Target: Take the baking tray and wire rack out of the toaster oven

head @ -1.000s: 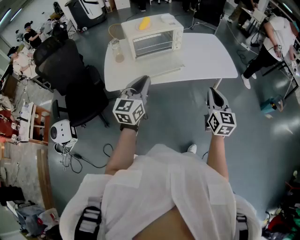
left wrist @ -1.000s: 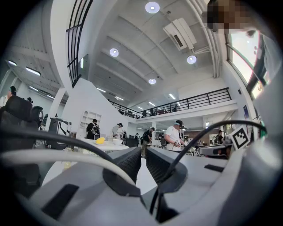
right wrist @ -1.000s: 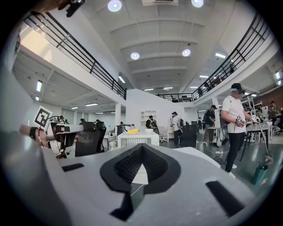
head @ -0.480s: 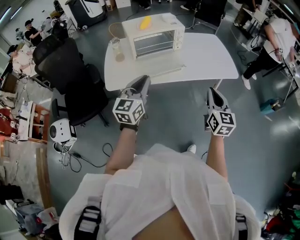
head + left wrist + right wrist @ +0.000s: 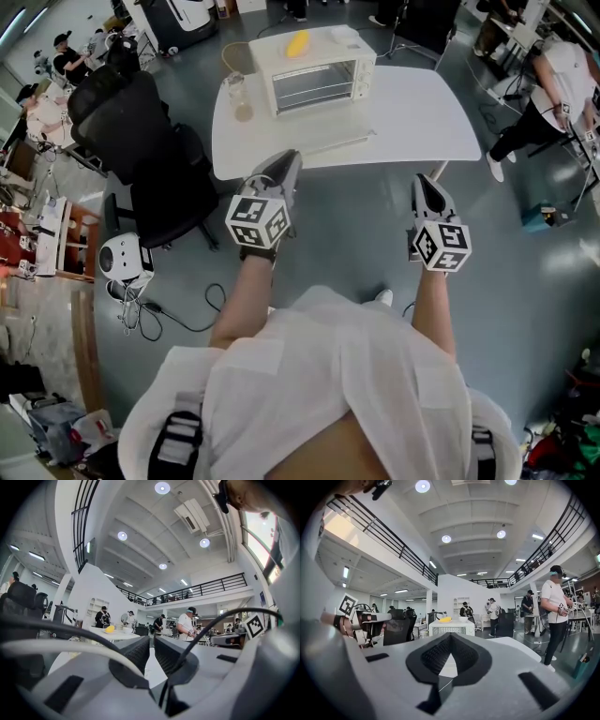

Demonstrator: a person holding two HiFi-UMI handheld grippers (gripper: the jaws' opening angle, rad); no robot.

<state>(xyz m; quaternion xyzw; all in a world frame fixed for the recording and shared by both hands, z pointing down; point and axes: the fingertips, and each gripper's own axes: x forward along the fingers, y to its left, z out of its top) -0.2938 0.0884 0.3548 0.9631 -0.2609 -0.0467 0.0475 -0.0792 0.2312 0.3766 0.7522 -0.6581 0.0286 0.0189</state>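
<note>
While both grippers hang empty over the floor, the oven [image 5: 322, 70] sits shut on the table [image 5: 412, 112], well apart from them.
Left gripper [image 5: 286, 159] holds its jaws a sliver apart with nothing between; right gripper [image 5: 424, 180] is closed tip to tip. Tray and rack can't be made out behind the oven's glass.

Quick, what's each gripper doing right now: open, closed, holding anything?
Left gripper: jaws slightly apart, nothing between them.
Right gripper: shut, empty.
</note>
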